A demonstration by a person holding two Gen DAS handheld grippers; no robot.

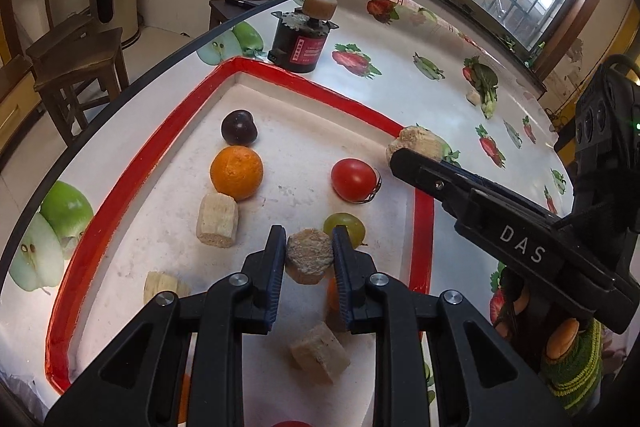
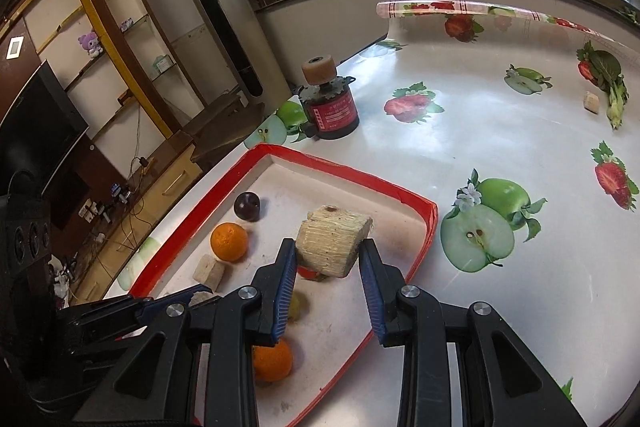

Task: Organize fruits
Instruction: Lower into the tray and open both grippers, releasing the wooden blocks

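My left gripper is shut on a small round beige fibrous chunk just above the white, red-rimmed tray. In the tray lie a dark plum, an orange, a tomato, a green grape and loose beige chunks. My right gripper is shut on a larger beige block over the tray's right side. That block hides most of the tomato. A second orange lies under the right gripper's fingers.
A black motor with a red label and a beige wheel stands just beyond the tray. One small beige chunk lies far right on the fruit-print tablecloth. A wooden stool stands off the table's left edge.
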